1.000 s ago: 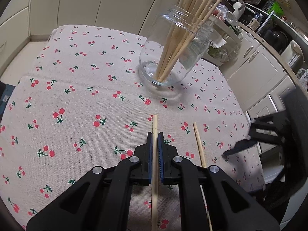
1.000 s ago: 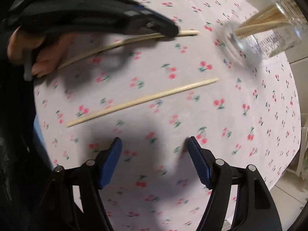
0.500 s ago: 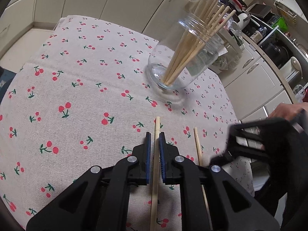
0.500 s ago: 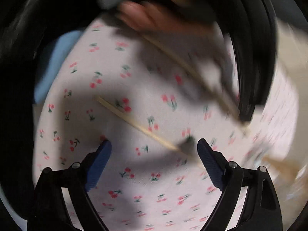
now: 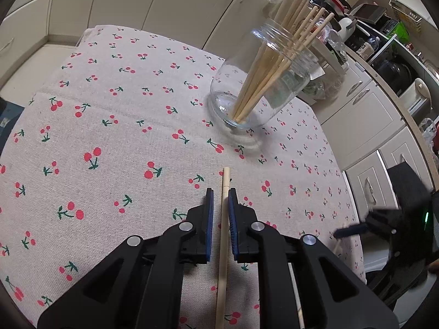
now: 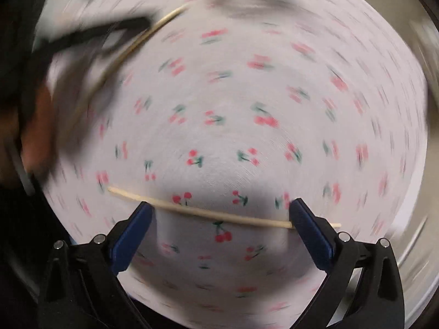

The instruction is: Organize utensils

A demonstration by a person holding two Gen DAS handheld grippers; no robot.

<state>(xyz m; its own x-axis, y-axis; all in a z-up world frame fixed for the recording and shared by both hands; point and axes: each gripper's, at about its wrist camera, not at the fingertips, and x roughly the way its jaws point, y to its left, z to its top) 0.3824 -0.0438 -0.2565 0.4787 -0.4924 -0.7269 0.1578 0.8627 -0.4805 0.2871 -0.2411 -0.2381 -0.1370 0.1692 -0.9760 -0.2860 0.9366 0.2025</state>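
Covering the table, a cherry-print cloth point(image 5: 115, 137) meets cream cabinets point(image 5: 153, 2); left claw point(image 5: 220, 205) pinches a chopstick point(image 5: 223, 235), right claw point(image 6: 219, 211) gapes empty.

Only the glass jar point(image 5: 263, 82) of chopsticks point(image 5: 277, 63) interrupts the seemingly bare cherry-print tablecloth point(image 5: 109, 137).

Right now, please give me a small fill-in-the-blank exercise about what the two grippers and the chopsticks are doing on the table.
1. The left gripper is closed on one wooden ____.
2. Many chopsticks stand in the glass ____.
3. The right gripper has its jaws wide ____, which have just been opening, over a loose chopstick.
4. The tablecloth is printed with red ____.

Missing words: chopstick; jar; open; cherries
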